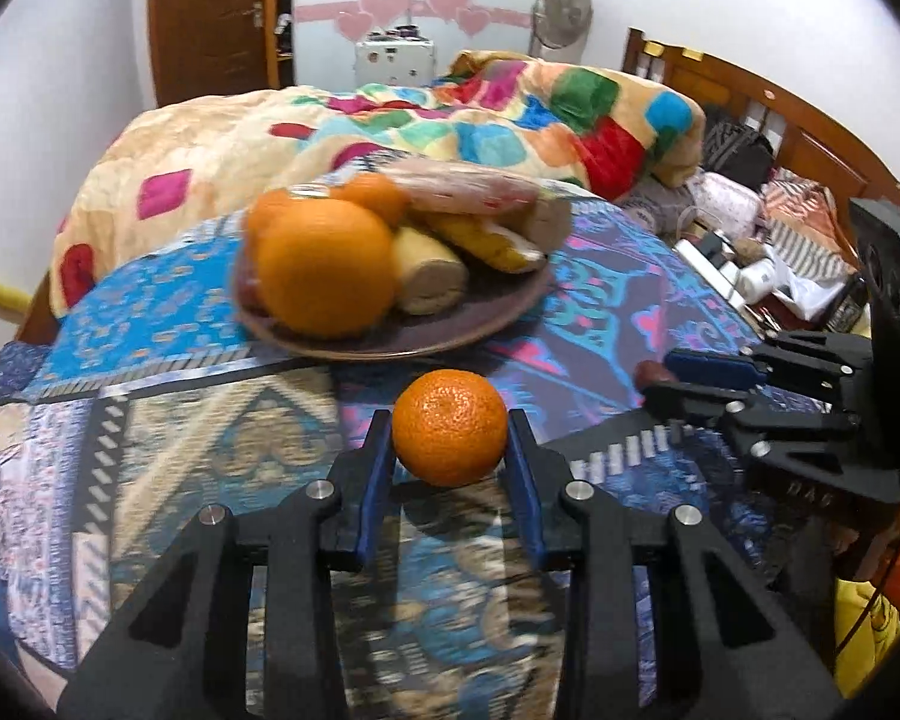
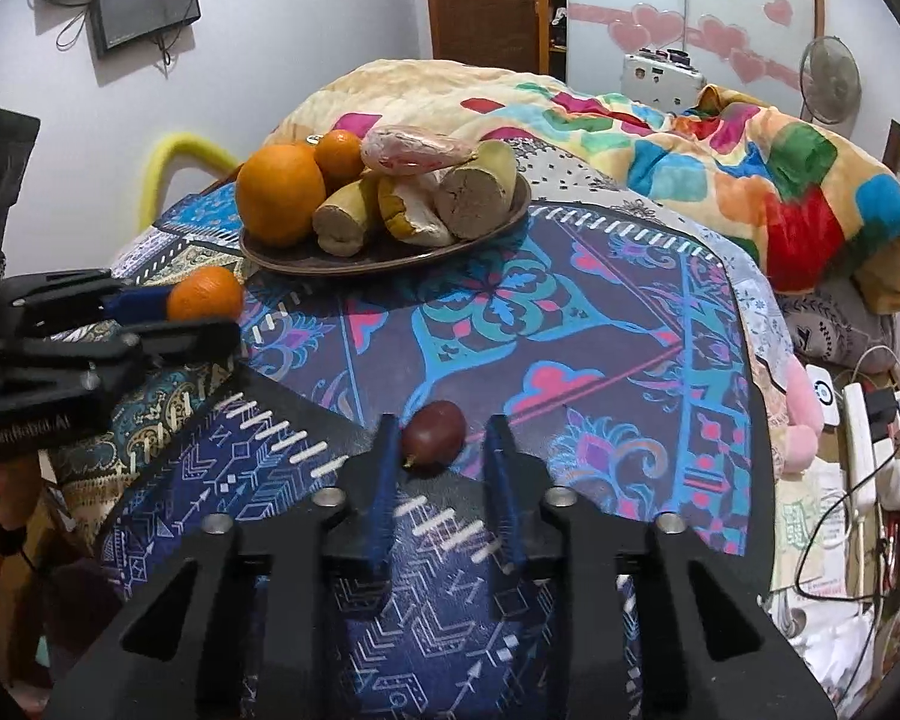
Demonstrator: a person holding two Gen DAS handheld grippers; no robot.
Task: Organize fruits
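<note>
Mandarin (image 1: pixel 449 427) sits between the blue pads of my left tongs (image 1: pixel 450 450), both pads pressed against its sides, so that pair is closed on the fruit and holding it just short of the plate (image 1: pixel 498 324). From my right wrist camera I see the same mandarin (image 2: pixel 205 293) at the tip of the left tongs (image 2: pixel 210 309), near the plate's rim (image 2: pixel 390 261).

My right tongs (image 2: pixel 441 450) are spread wide over the patterned cloth (image 2: pixel 570 312) on the bed. A small dark red fruit (image 2: pixel 433 433), possibly a plum or a large grape, lies on the cloth between their fingers. It looks close to the left-hand finger and apart from the other; I cannot tell whether it touches the near one. In the left camera's view the same red fruit (image 1: pixel 651 371) shows only as a sliver at the tip of the right tongs (image 1: pixel 660 384).

On the brown plate are a big orange (image 2: pixel 281 192), a smaller orange (image 2: pixel 339 151) behind it, several pale cut pieces (image 2: pixel 471 199) with flat ends, a yellowish peeled piece (image 2: pixel 402 210), and a pink wrapped item (image 2: pixel 414 150) lying on top.

Behind the plate a colourful checked blanket (image 2: pixel 750 168) is heaped on the bed.
</note>
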